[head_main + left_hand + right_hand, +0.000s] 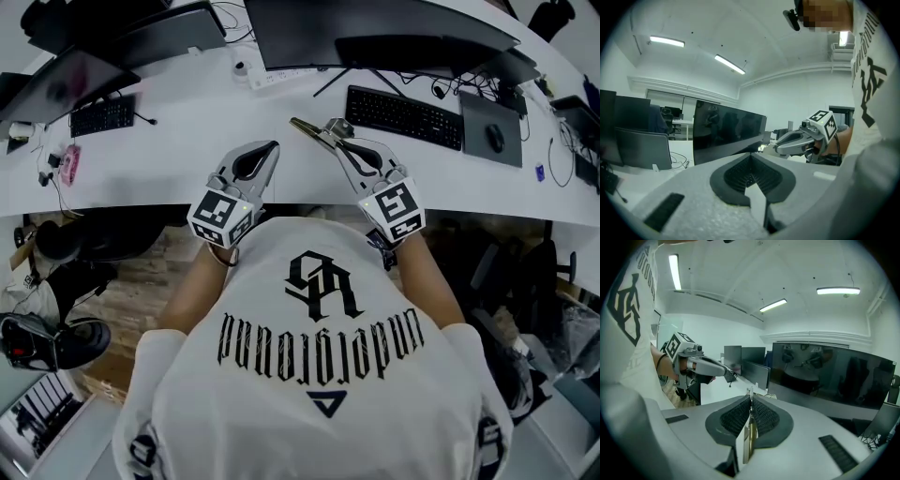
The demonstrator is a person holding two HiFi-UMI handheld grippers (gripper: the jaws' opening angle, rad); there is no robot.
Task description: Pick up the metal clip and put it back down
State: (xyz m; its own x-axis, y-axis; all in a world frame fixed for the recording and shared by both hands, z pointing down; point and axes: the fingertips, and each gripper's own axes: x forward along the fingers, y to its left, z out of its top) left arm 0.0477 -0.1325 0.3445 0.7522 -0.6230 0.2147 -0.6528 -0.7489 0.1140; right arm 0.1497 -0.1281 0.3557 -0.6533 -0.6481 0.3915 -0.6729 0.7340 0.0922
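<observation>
Action at centre frame: we are clamping the metal clip (pixel 310 128) in our right gripper (pixel 337 133) above the desk (pixel 202 127); our left gripper (pixel 271 150) is hovering alongside, jaws together.

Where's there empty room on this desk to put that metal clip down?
The widest bare patch of white desk lies between the small black keyboard at left and the long black keyboard, ahead of the left claw. A narrower strip runs along the near edge below the long keyboard. The back, under the dark monitors, and the right end are crowded.
</observation>
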